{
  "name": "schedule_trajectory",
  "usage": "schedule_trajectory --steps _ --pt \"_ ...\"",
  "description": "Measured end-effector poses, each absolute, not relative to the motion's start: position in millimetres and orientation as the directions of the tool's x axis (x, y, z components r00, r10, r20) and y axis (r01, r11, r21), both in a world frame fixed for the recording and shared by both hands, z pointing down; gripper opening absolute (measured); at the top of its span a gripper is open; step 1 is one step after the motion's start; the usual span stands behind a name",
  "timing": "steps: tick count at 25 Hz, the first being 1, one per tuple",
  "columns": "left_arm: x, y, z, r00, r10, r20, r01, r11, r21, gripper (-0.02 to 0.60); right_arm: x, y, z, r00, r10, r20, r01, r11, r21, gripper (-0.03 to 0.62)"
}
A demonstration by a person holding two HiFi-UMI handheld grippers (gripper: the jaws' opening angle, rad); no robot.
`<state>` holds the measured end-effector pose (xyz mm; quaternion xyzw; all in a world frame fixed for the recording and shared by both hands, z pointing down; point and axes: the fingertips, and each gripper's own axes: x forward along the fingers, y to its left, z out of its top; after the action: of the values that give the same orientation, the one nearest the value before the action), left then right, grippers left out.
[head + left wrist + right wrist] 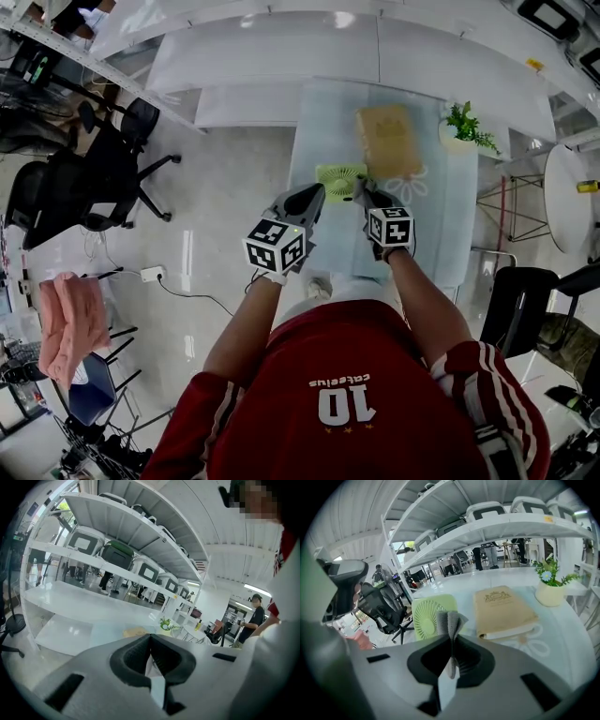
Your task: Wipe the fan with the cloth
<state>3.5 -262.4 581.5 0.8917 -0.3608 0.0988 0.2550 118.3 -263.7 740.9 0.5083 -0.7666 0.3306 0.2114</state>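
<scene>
**Jaws: right pair clamped on the cloth [449, 619], left pair together, fan [427, 616] just beyond**

The right gripper [451, 637] pinches the grey cloth between its jaws, and a fold stands out past their tips. The left gripper [150, 638] has its jaws pressed together with nothing between them. The green fan sits on the desk [319, 131] just beyond the cloth and slightly left of it. In the head view it lies between the two grippers' tips, a little farther out. A tan book [501, 609] lies just right of the fan and farther away.
</scene>
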Motion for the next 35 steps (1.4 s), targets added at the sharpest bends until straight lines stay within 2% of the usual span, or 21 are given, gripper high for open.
schedule_trajectory --steps 18,35 --pt "-2.8 -228.9 567.8 0.742 -0.587 0.325 -0.671 -0.632 0.388 0.000 144.1 -227.4 724.2 -0.294 -0.694 0.657 -0.955 0.181 -0.235 0.015" --pt "-36.8 -187.4 567.9 0.715 -0.622 0.321 -0.698 -0.603 0.387 0.000 105.0 -187.9 724.6 -0.335 -0.687 0.645 -0.942 0.221 -0.254 0.015"
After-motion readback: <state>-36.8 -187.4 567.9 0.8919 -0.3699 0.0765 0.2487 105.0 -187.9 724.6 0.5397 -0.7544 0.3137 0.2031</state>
